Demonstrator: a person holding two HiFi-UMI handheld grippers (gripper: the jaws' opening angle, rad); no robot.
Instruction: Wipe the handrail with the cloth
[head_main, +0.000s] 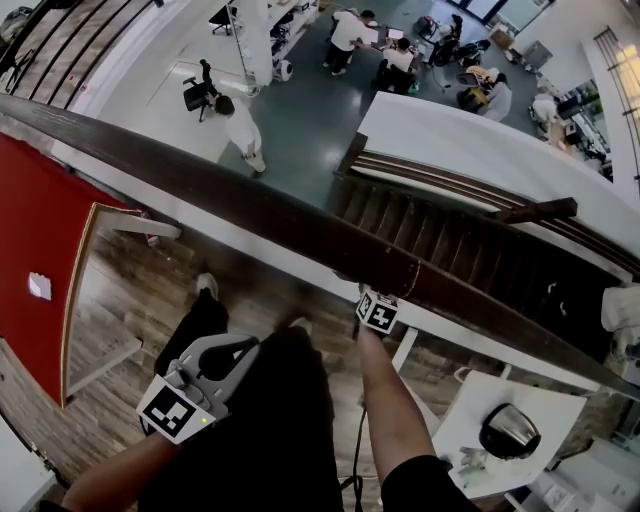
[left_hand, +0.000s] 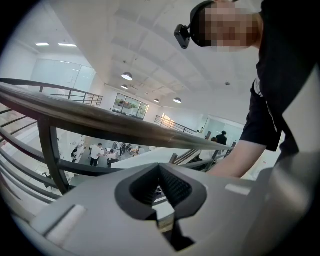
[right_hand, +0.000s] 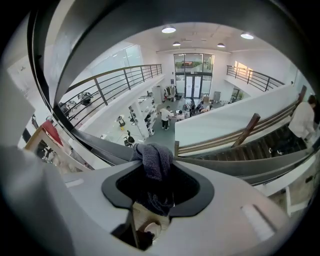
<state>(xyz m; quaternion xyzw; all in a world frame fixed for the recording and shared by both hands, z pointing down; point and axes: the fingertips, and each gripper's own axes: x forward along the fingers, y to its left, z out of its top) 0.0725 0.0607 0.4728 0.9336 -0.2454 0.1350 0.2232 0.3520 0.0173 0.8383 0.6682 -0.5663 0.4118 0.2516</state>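
At the handrail (head_main: 250, 205), right of centre: wiping pass.
Right gripper (right_hand: 158, 187) clamps the dark cloth (right_hand: 154, 162); advise firm, even contact along the rail. Left gripper (left_hand: 161, 195) closed, empty.

The handrail (head_main: 250, 205), dark brown glossy wood, is running diagonally from upper left to lower right of the head view. The cloth (right_hand: 152, 160), dark grey and bunched, is sitting pinched in the right gripper (right_hand: 157, 187) at frame centre, against the rail.
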